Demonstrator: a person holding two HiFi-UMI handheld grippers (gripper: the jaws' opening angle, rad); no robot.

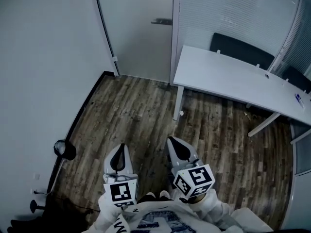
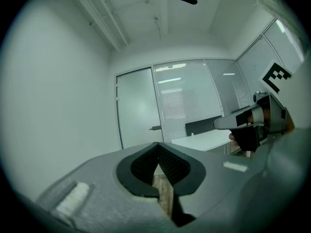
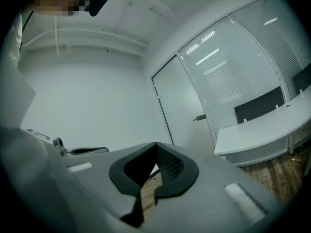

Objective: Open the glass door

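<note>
Door: glass door (image 1: 141, 33) ahead, well apart from me, handle (image 1: 161, 21) at its right edge.
Right of it: counter (image 1: 233, 76), its corner near the door.
Left hand-held gripper (image 1: 121, 147): closed, empty.
Right hand-held gripper (image 1: 170, 140): closed, empty.

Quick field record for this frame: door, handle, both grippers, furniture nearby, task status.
door: glass door, frosted, looks closed
handle: lever handle on the door's right edge, untouched
left gripper: jaws together, empty, well short of the door
right gripper: jaws together, empty, beside the left one
furniture: white desk right of the door
floor: wood floor between grippers and door
status: opening not begun
</note>
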